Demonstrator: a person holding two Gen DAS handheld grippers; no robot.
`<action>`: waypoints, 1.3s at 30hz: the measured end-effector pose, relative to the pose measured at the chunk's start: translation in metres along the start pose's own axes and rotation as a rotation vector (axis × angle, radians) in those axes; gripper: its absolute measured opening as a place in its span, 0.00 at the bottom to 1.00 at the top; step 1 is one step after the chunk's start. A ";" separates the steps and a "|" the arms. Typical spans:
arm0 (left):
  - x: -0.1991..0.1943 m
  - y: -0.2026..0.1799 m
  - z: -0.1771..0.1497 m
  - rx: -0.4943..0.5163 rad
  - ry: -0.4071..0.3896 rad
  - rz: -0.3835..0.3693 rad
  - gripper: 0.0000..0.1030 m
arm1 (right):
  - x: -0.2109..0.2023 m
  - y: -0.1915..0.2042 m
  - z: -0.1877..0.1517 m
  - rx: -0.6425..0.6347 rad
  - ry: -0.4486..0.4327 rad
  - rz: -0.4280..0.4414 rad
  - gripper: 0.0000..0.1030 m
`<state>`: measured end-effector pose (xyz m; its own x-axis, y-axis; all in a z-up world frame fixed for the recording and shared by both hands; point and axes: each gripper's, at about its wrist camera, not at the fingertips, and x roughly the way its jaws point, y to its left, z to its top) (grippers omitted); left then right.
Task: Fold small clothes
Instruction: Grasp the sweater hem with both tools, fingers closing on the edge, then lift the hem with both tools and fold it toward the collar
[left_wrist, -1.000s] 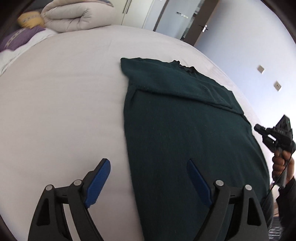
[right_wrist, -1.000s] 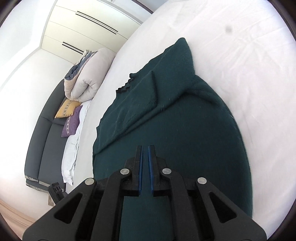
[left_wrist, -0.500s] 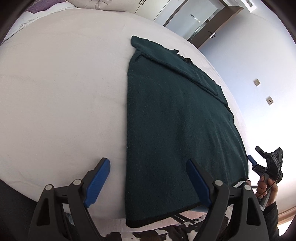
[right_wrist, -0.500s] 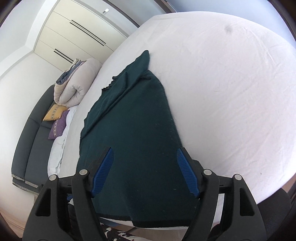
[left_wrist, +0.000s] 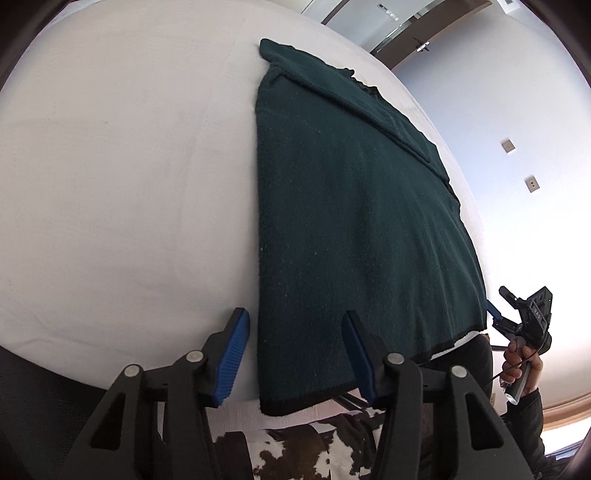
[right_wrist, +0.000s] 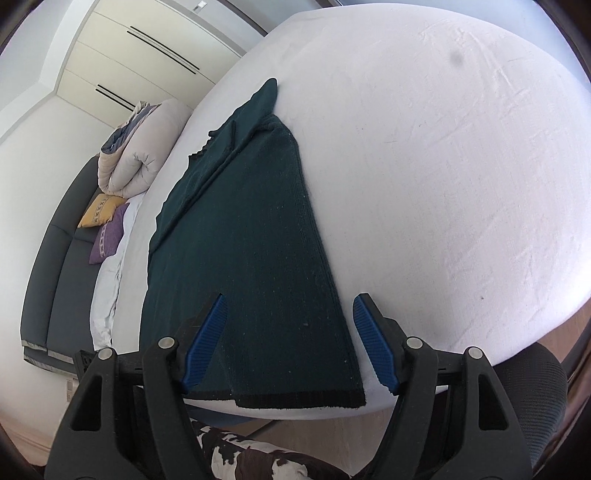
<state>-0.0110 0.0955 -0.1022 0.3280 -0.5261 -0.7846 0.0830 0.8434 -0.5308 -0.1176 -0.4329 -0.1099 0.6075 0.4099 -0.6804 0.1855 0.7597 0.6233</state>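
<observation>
A dark green knitted sweater (left_wrist: 354, 221) lies flat on the white bed (left_wrist: 129, 184), sleeves folded in, its black hem at the bed's near edge. My left gripper (left_wrist: 295, 354) is open and empty, hovering over the hem's left corner. My right gripper (right_wrist: 290, 339) is open and empty, over the hem's right corner of the sweater (right_wrist: 258, 240). The right gripper also shows in the left wrist view (left_wrist: 524, 314), held in a hand beside the hem's right end.
A rolled duvet (right_wrist: 136, 147) and yellow and purple cushions (right_wrist: 105, 221) sit on a dark sofa (right_wrist: 55, 277) left of the bed. A cow-print rug (left_wrist: 317, 446) lies on the floor below the bed edge. A black chair (right_wrist: 535, 387) stands at the lower right.
Both grippers have pulled back from over the sweater's middle to its hem at the bed edge. The right gripper was shut a second ago and has opened.
</observation>
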 end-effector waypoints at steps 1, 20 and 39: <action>0.000 0.000 -0.001 -0.003 0.009 0.001 0.54 | -0.001 -0.001 -0.001 0.001 0.007 0.001 0.67; 0.009 -0.004 -0.011 -0.033 0.075 -0.014 0.06 | 0.001 -0.002 -0.003 -0.035 0.201 -0.102 0.55; -0.012 0.004 -0.013 -0.076 0.013 -0.140 0.05 | -0.007 -0.015 -0.001 -0.019 0.225 -0.026 0.07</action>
<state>-0.0266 0.1040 -0.0993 0.3058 -0.6400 -0.7049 0.0558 0.7511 -0.6578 -0.1255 -0.4465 -0.1153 0.4149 0.4908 -0.7661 0.1830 0.7798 0.5987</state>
